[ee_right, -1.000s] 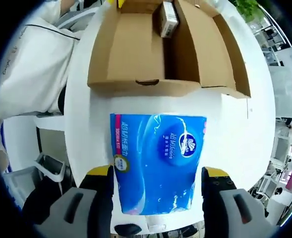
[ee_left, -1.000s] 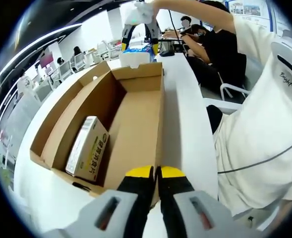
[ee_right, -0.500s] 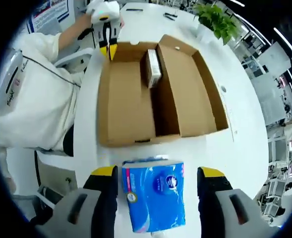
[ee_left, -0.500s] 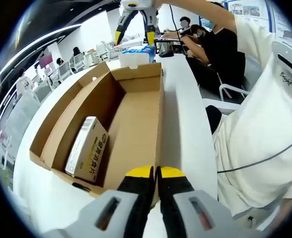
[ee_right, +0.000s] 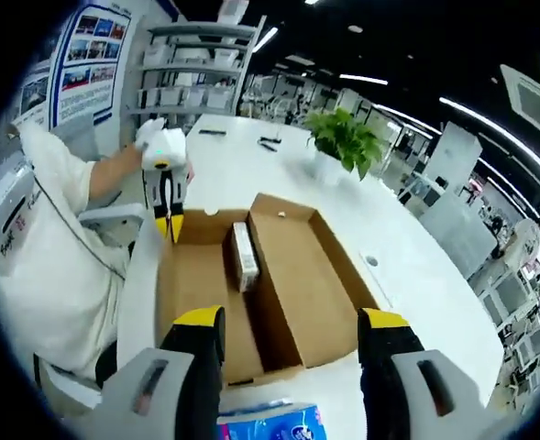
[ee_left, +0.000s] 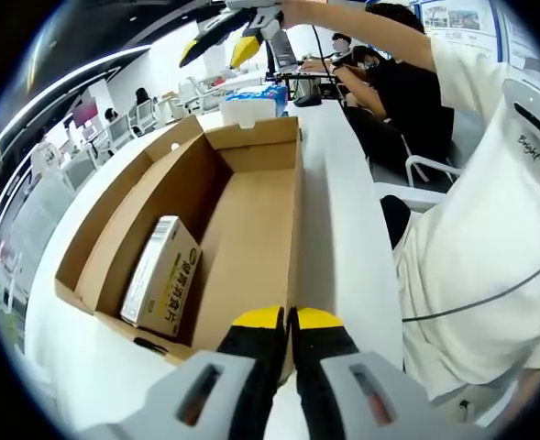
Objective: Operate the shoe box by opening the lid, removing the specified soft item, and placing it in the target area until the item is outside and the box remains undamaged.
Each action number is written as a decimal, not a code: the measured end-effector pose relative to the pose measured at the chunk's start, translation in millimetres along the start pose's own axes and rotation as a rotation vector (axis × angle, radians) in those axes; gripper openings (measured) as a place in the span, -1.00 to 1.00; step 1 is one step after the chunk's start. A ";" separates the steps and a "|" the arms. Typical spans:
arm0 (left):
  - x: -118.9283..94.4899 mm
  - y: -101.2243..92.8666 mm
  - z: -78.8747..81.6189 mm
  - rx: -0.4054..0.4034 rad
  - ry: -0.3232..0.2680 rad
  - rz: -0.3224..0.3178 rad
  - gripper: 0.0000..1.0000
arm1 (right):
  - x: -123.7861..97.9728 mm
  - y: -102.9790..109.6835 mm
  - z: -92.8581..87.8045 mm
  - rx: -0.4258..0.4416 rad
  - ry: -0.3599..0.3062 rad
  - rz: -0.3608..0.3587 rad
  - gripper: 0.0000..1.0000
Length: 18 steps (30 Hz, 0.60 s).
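At the near edge of the left gripper view, the left hand-held gripper (ee_left: 288, 321) stands with jaws pressed together on the front wall of the open shoe box (ee_left: 242, 211), pinning it to the white worktop (ee_left: 338, 211). Inside the box lies a small carton (ee_left: 162, 273). Beyond the far wall rests the blue tissue pack (ee_left: 256, 96), outside the box. Above it, the right hand-held gripper (ee_left: 222, 37) hangs with jaws spread and empty. The right gripper view shows the tissue pack (ee_right: 270, 428) just below its own jaws, near the worktop's edge. Risks, as judged: the pinching jaws could crease or tear the cardboard wall if pulled sideways; the pack could be nudged off the edge.
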<state>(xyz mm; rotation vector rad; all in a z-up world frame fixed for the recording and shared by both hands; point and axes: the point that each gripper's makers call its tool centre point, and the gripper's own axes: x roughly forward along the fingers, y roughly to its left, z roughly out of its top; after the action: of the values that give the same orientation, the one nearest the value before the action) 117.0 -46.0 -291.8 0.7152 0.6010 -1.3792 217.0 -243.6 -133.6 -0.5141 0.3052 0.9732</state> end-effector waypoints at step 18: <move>-0.1 1.4 0.0 -0.002 -0.002 0.000 -0.94 | -18.3 -0.3 67.4 0.323 -0.472 -0.115 0.39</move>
<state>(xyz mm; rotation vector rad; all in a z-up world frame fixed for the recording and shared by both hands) 118.4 -45.8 -291.5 0.7127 0.6008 -1.3785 208.8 -220.0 -68.4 -0.0003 0.0049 0.8825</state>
